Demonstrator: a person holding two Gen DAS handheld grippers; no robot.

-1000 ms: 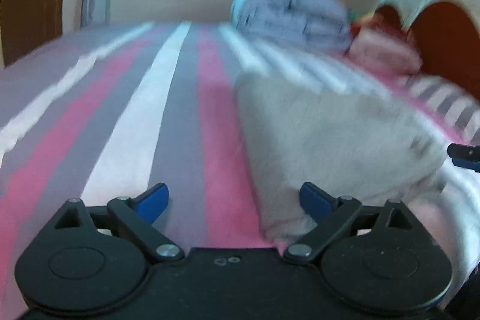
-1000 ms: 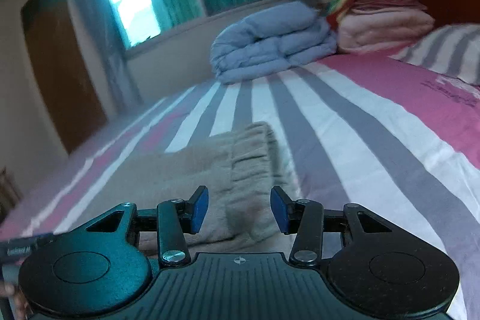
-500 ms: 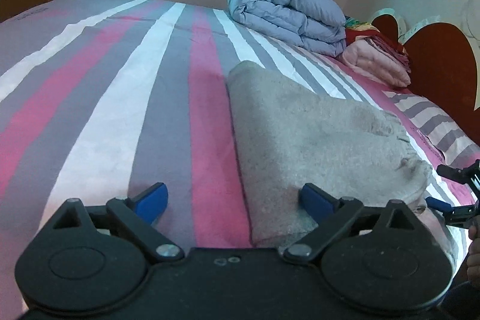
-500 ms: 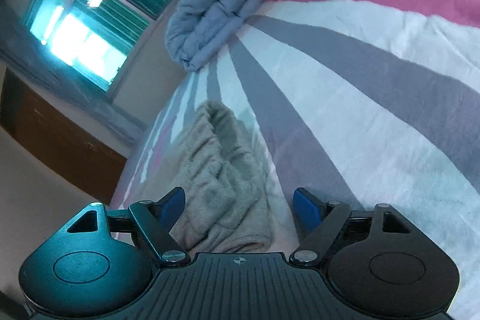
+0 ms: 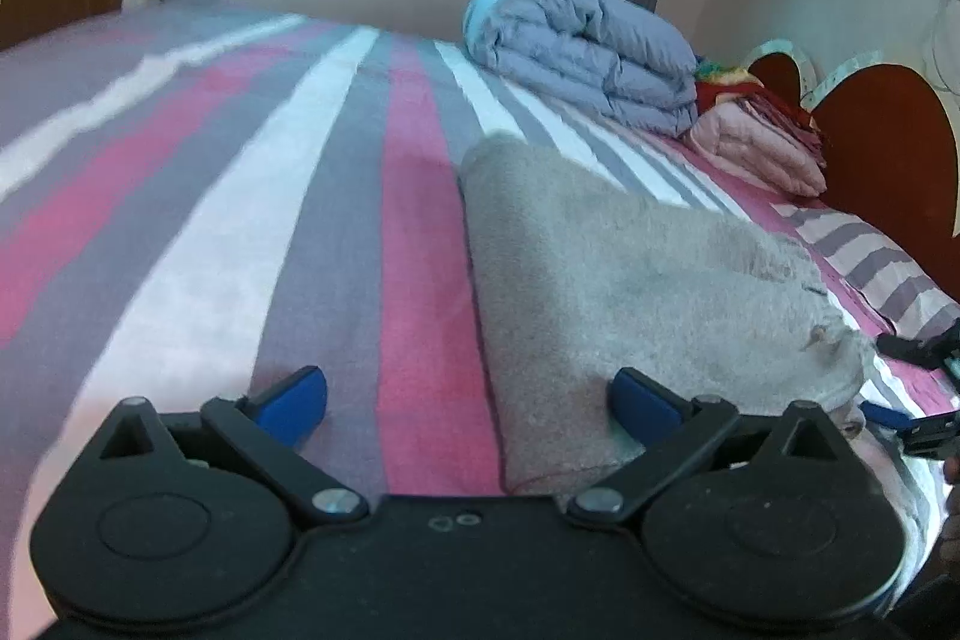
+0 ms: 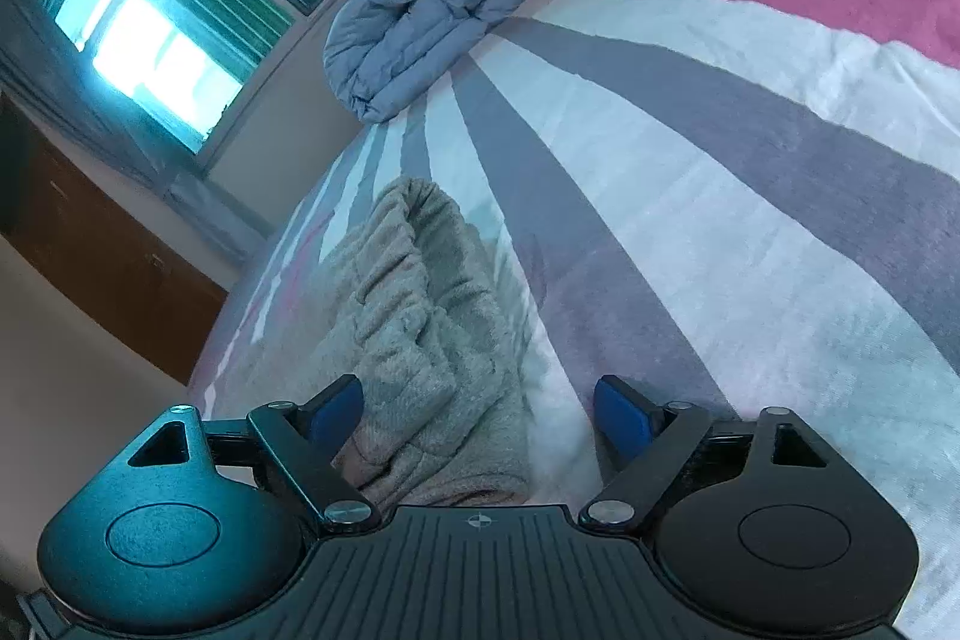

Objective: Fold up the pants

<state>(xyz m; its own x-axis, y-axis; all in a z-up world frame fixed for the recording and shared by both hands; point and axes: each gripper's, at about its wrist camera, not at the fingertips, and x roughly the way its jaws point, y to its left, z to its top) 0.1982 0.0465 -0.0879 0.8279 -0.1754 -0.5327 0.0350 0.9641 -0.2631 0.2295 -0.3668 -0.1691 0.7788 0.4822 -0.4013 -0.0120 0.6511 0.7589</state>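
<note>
The grey-beige fleece pants [image 5: 612,280] lie folded in a flat stack on the striped bed. My left gripper [image 5: 468,400] is open and empty, its right finger resting at the near left corner of the stack. In the right wrist view the gathered waistband end of the pants [image 6: 420,328] lies just ahead. My right gripper [image 6: 477,415] is open and empty, its jaws wide on either side of that end. The right gripper's tips also show at the far right edge of the left wrist view [image 5: 918,388].
The bed sheet [image 5: 252,232] has pink, grey and white stripes. A folded blue-grey duvet [image 5: 582,46] and pink folded blankets [image 5: 756,142] sit at the bed's far side by the red-brown headboard [image 5: 882,142]. A window and a wooden door are behind.
My right gripper opened wider and tilted, coming closer over the waistband end. My left gripper stayed open by the stack's near corner while its view shifted slightly.
</note>
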